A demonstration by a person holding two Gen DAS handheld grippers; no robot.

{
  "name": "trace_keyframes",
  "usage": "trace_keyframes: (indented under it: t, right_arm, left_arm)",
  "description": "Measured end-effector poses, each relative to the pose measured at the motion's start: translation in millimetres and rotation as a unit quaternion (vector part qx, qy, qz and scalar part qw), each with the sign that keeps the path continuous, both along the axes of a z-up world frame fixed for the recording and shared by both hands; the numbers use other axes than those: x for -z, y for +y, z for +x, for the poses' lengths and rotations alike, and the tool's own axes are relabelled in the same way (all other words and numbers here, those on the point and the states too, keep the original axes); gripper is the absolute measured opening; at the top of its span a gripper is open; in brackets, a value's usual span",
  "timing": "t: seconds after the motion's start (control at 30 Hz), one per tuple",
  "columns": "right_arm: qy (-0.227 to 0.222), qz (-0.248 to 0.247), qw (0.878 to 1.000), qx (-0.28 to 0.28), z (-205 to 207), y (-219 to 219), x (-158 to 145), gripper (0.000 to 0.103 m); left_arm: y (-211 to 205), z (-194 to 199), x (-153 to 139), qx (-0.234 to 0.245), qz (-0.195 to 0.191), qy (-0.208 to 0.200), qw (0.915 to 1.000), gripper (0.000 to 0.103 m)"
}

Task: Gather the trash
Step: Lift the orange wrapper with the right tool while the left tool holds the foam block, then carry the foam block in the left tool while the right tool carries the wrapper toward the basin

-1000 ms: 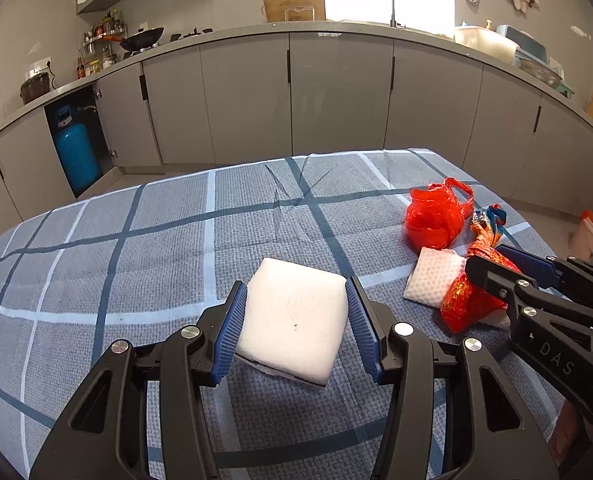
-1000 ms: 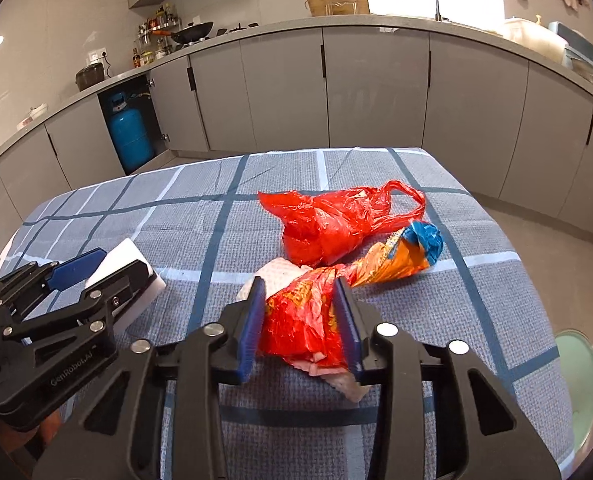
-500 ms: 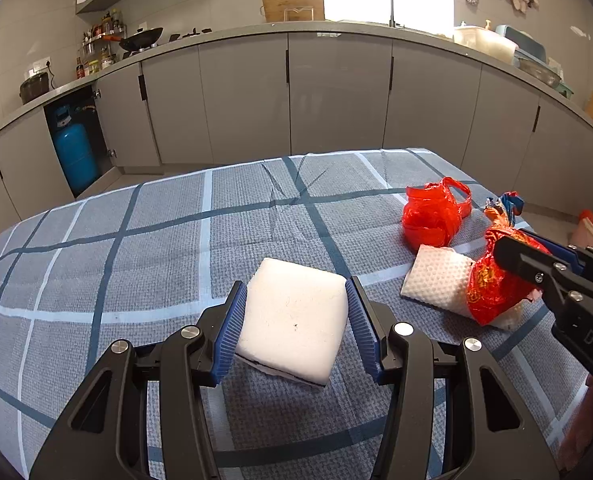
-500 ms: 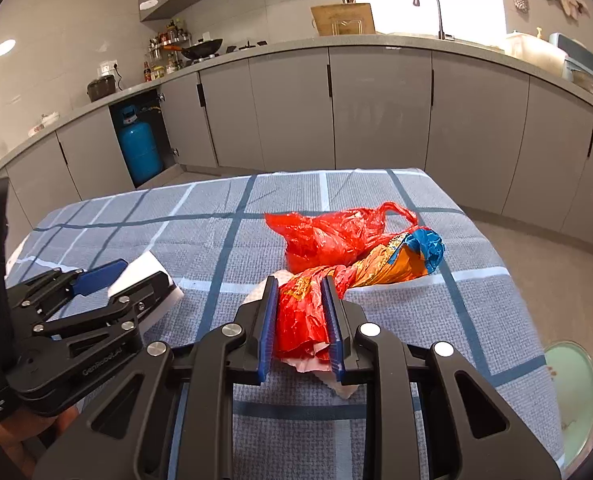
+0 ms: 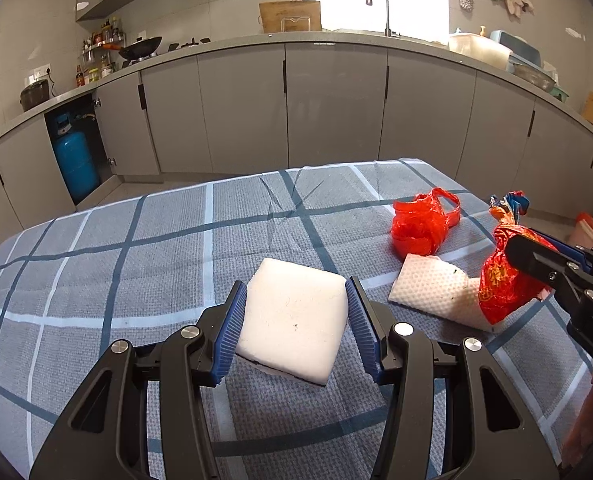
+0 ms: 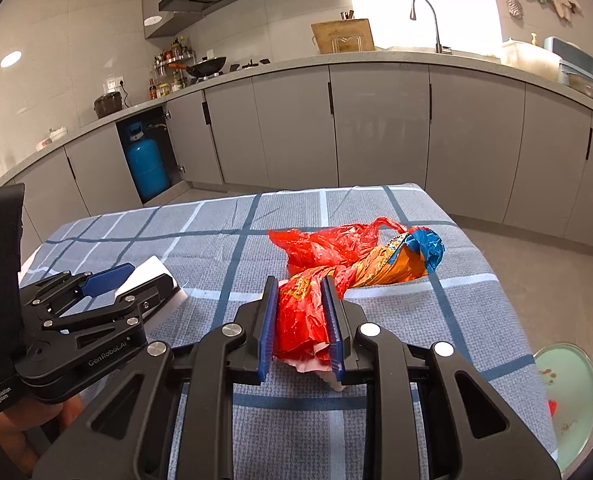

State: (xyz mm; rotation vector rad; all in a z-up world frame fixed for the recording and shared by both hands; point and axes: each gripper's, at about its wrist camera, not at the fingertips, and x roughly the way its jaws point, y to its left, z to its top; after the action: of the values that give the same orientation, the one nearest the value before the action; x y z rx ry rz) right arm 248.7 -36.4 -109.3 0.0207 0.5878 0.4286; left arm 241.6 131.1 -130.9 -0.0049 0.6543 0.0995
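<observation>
My left gripper [image 5: 294,306] is shut on a white foam block [image 5: 292,328] and holds it just above the checked tablecloth [image 5: 136,264]. My right gripper [image 6: 298,294] is shut on a crumpled red-and-orange snack wrapper [image 6: 360,272] and lifts it off the table; the wrapper also shows in the left wrist view [image 5: 504,276]. A white paper towel [image 5: 436,294] lies under the wrapper. A red plastic bag [image 6: 328,242] lies behind the wrapper. The left gripper also shows in the right wrist view [image 6: 136,280], to the left.
A pale green bin [image 6: 568,396] stands on the floor beyond the table's right edge. Grey kitchen cabinets [image 5: 328,104] run behind the table, with a blue gas cylinder [image 5: 74,160] in an open bay. The table's far edge lies close behind the red bag.
My right gripper has closed tighter on the snack wrapper and raised it, drawing it to the right and uncovering more of the paper towel. The left gripper still holds the foam block, slightly higher.
</observation>
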Motion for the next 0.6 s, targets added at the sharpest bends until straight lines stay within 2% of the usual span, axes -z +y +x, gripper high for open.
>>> trace_keyframes:
  t: [0.27,0.6]
  right_arm:
    - [-0.002,-0.006,1.000,0.001,-11,-12,-1,0.024]
    - [-0.002,0.003,1.000,0.020,-22,-44,-3,0.024]
  left_arm:
    - [-9,-7,-8,0.011,0.003,-0.007,0.9999,0.051]
    - [-40,-10,-17,0.048,0.008,-0.007,0.9988,0.051]
